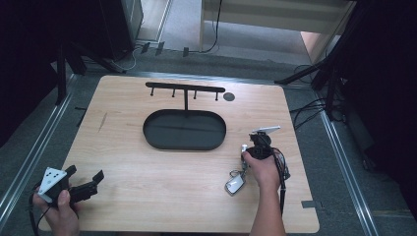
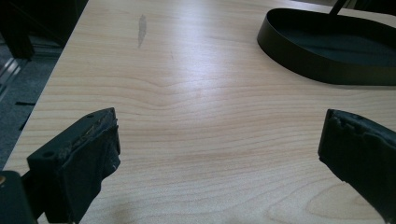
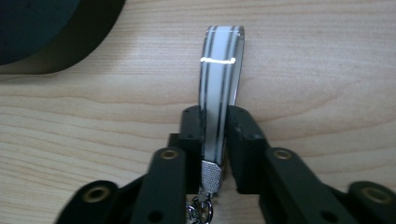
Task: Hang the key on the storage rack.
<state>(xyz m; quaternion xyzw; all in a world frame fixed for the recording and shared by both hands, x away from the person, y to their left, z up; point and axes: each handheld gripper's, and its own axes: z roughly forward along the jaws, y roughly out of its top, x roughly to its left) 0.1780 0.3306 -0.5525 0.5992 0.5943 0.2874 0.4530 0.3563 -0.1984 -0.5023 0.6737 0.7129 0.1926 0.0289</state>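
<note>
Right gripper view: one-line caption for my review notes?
Hand-held gripper shut on a striped key strap above the wooden table, black tray nearby.

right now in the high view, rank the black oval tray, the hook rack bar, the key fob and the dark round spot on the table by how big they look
1. black oval tray, clearly largest
2. hook rack bar, long but thin
3. key fob
4. dark round spot, close to the fob in size and farther from the camera, so the last two are unsure

One keychain (image 1: 236, 183), one hook stand (image 1: 185, 129), two grippers on one table (image 1: 147, 187).
</note>
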